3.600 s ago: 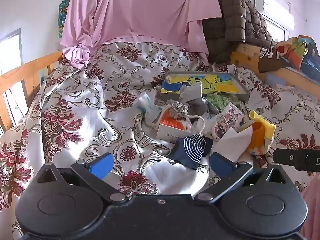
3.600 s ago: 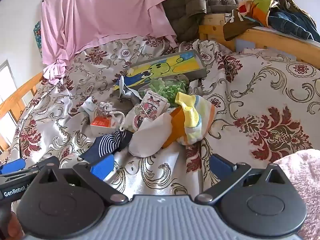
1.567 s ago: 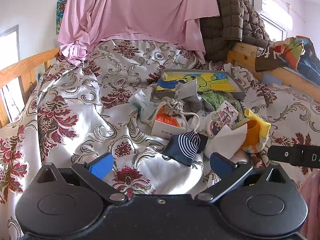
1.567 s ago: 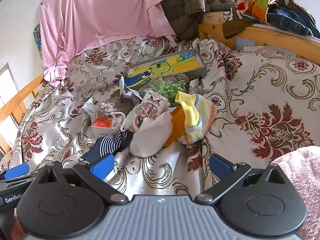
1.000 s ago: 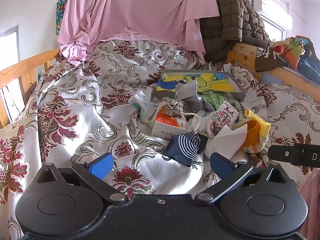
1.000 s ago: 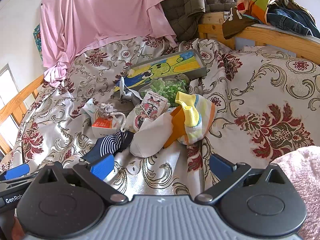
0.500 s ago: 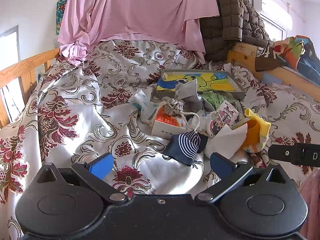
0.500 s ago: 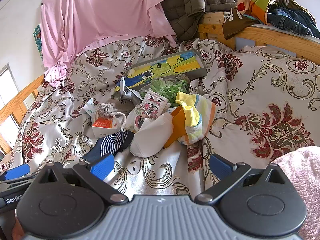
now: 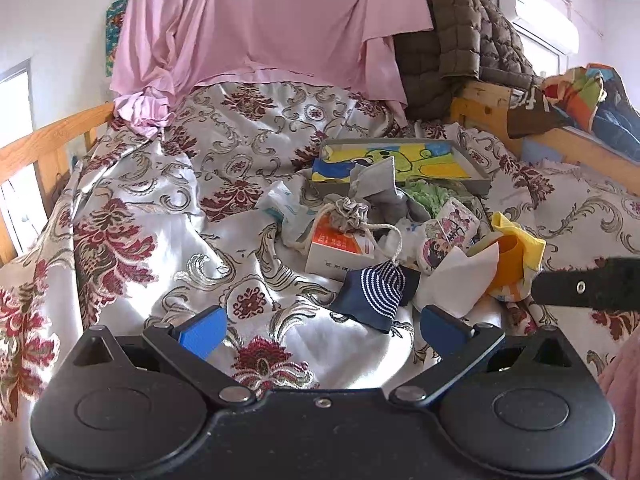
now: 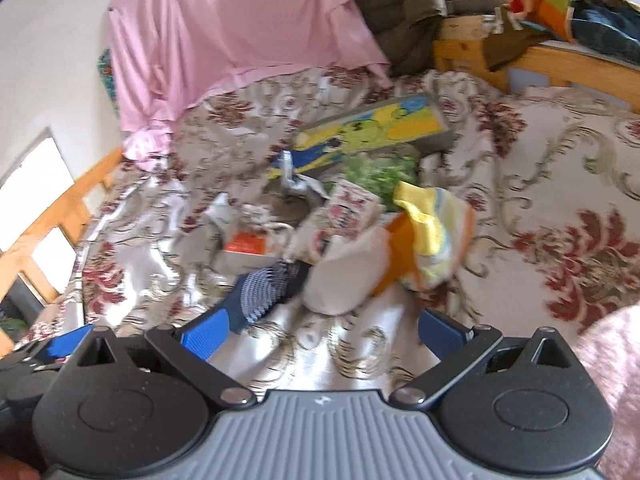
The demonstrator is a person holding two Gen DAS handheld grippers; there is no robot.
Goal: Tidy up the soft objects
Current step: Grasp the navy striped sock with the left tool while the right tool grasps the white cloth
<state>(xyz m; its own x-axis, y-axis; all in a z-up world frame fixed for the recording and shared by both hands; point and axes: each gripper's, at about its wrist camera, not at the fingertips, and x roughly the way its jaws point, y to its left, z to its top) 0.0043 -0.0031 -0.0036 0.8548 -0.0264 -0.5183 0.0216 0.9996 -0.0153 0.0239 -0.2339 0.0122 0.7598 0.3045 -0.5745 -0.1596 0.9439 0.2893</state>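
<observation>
A heap of soft things lies mid-bed: a navy striped sock [image 9: 374, 286] [image 10: 266, 286], a white sock [image 9: 456, 282] [image 10: 346, 276], a yellow and orange sock [image 9: 516, 252] [image 10: 434, 228], a grey cloth [image 9: 376, 188], a green cloth [image 9: 426, 196] and a drawstring pouch [image 9: 350, 214]. My left gripper [image 9: 322, 330] is open and empty, just short of the navy sock. My right gripper [image 10: 322, 330] is open and empty, close in front of the white sock; its view is blurred.
A grey tray with a yellow cartoon picture [image 9: 472, 166] [image 10: 440, 128] sits behind the heap. An orange and white box [image 9: 338, 250] lies in it. Pink sheet [image 9: 260, 24], brown quilted jacket [image 9: 460, 36] and wooden rails [image 9: 48, 140] ring the floral bedspread [image 9: 152, 208].
My right gripper has moved forward and left toward the heap, so the socks look larger and the view is blurred. The left gripper has stayed put.
</observation>
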